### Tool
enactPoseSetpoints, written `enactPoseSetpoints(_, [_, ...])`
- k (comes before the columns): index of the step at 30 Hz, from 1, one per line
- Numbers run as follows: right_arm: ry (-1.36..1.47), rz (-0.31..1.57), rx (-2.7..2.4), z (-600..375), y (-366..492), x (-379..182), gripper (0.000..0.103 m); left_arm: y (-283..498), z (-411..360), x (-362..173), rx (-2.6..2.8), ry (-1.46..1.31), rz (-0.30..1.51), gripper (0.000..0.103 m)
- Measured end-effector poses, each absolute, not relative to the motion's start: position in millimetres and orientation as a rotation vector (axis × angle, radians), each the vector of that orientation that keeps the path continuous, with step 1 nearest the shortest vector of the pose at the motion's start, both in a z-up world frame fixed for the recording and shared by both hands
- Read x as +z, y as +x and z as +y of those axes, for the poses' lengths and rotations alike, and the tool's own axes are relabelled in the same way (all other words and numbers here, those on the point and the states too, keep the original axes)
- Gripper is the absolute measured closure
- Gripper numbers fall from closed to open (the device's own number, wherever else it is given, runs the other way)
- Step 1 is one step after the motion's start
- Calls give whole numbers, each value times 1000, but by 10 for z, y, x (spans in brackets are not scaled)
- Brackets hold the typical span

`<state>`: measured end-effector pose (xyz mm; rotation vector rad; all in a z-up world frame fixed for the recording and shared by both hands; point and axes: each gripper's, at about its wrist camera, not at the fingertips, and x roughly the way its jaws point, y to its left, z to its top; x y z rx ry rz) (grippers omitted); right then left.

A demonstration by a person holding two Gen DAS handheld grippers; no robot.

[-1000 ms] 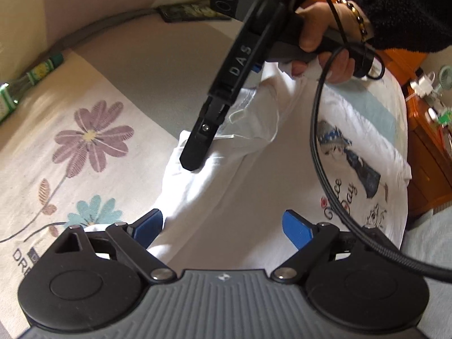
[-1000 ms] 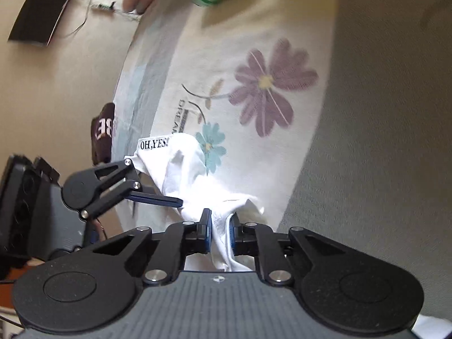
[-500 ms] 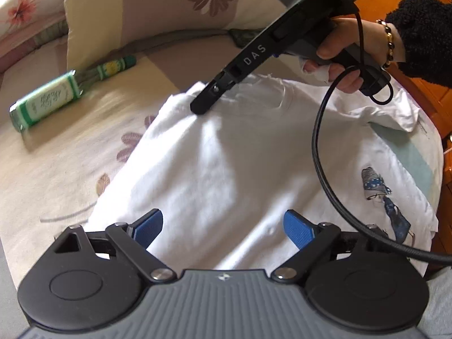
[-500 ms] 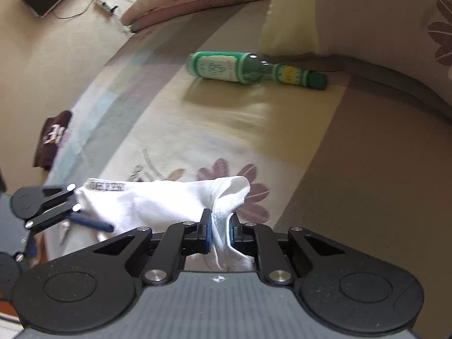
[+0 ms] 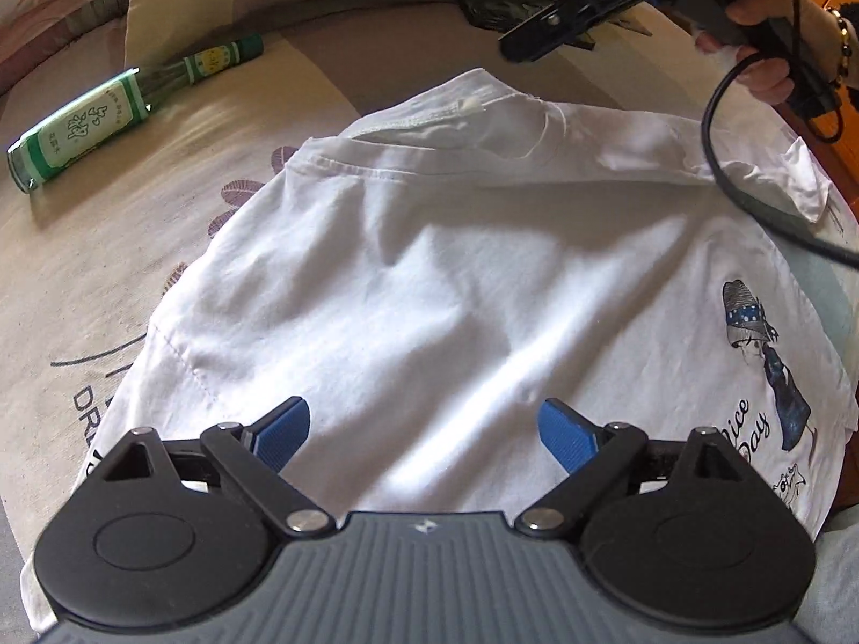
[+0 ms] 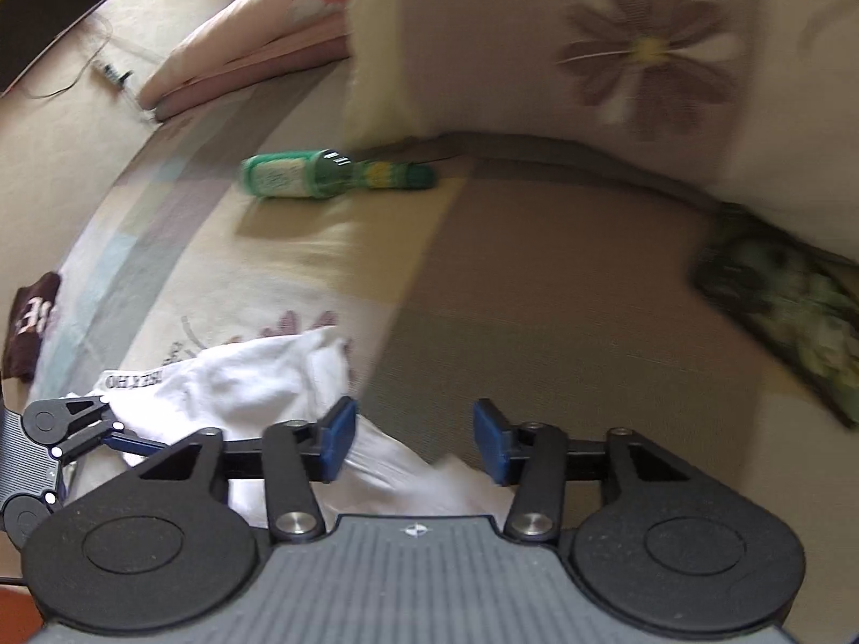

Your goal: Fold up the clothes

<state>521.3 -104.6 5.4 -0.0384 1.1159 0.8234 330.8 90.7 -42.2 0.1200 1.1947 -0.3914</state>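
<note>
A white T-shirt [image 5: 429,279] with a blue girl print at its right edge lies spread on the floral bedspread [image 5: 96,247], one side folded over its middle. My left gripper [image 5: 427,426] is open and empty just above the shirt's near part. My right gripper [image 6: 413,437] is open and empty above the shirt's far collar edge [image 6: 257,381]. In the left wrist view the right gripper [image 5: 537,37] hovers beyond the collar, off the cloth. The left gripper [image 6: 80,429] shows at the left of the right wrist view.
A green glass bottle [image 5: 107,107] lies on the bed to the far left of the shirt; it also shows in the right wrist view [image 6: 333,174]. Floral pillows [image 6: 590,53] line the back. A dark patterned packet [image 6: 778,290] lies near the pillows. A maroon garment [image 6: 29,322] lies at the left.
My right gripper carried the shirt's side across and over the middle, then opened and let the cloth go and lifted away. My left gripper stayed open over the shirt.
</note>
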Motion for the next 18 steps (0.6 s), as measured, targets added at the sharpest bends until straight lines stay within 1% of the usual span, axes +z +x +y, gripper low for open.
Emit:
enactPoseSetpoints(5, [-30, 1130, 651, -1684, 5218, -6, 43, 3405, 740, -458, -422, 126, 1202, 11])
enactPoseSetpoints(9, [-81, 1165, 570, -1925, 5252, -195, 43, 3440, 606, -472, -445, 148, 1207, 11])
enactPoseSetpoints(13, [-113, 1168, 600, -1914, 5277, -336, 43, 3468, 473, -484, -469, 176, 1210, 11])
enactPoseSetpoints(18, [-141, 1148, 682, -1669, 5356, -427, 43, 3501, 317, -498, -495, 206, 1214, 11])
